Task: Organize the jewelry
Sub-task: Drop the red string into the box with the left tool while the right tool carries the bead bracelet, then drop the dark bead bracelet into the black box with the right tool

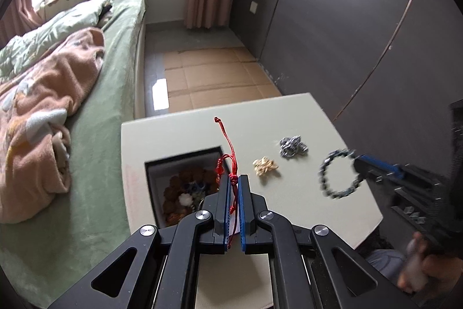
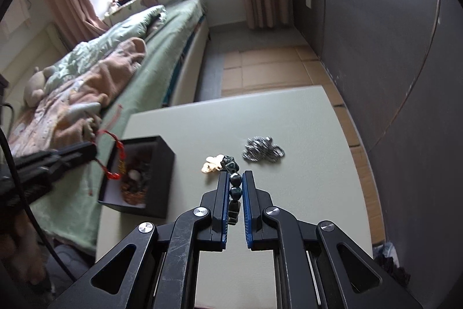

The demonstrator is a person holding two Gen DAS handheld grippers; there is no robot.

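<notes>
Left wrist view: left gripper clenched on red cord bracelet, right gripper on dark bead bracelet, above table.

Black tongs — blue ribbed pads, silver pivot screws — scuffed linkage arms.

The dark bead bracelet was motion-blurred. The left gripper hid part of the open box; its contents stayed indistinct.

On the table we find an open box at its left edge, with two small jewelry heaps to its right. A bed lies left of the table.
</notes>
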